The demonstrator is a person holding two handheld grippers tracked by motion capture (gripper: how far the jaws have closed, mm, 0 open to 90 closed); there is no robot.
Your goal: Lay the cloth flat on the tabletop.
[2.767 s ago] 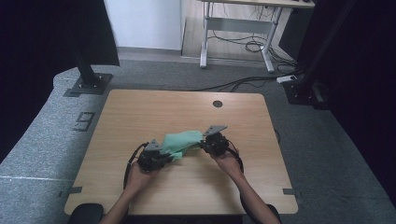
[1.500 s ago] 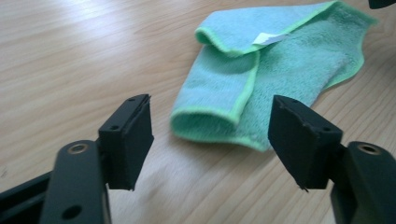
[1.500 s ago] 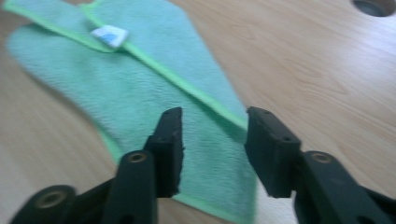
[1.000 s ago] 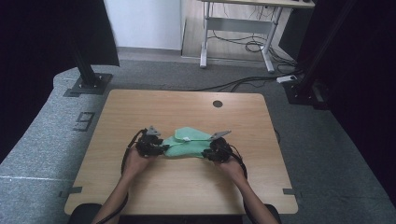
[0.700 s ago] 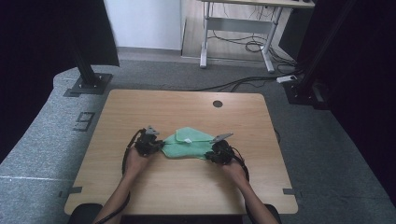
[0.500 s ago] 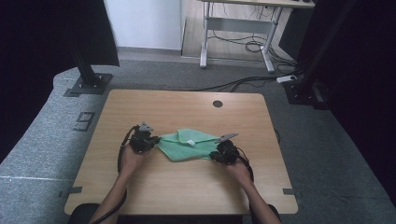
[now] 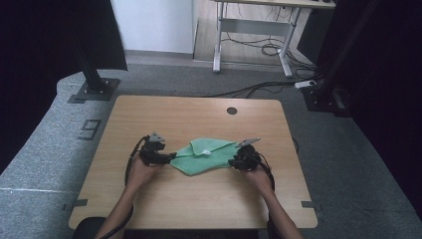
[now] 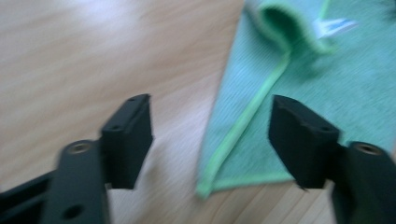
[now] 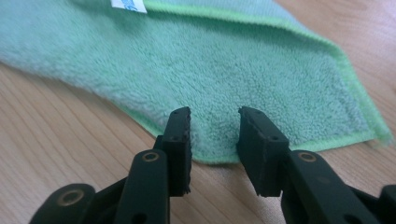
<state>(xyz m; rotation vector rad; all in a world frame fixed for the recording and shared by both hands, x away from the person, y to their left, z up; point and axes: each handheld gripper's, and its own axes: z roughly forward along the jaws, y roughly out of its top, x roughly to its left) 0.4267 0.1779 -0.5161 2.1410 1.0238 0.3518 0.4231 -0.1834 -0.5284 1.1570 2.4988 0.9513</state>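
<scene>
Left gripper view: left gripper jaws wide apart over green cloth corner | right gripper jaws parted, empty

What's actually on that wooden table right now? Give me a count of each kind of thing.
Green cloth: 1
Handheld grippers: 2, the left gripper and the right gripper
Total: 3

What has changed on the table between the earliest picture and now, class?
The green cloth, earlier bunched and lifted between the grippers, now lies spread flat on the table. The left hand-held gripper moved left and the right hand-held gripper moved right; both have let go, jaws open. The table itself stayed put.
</scene>
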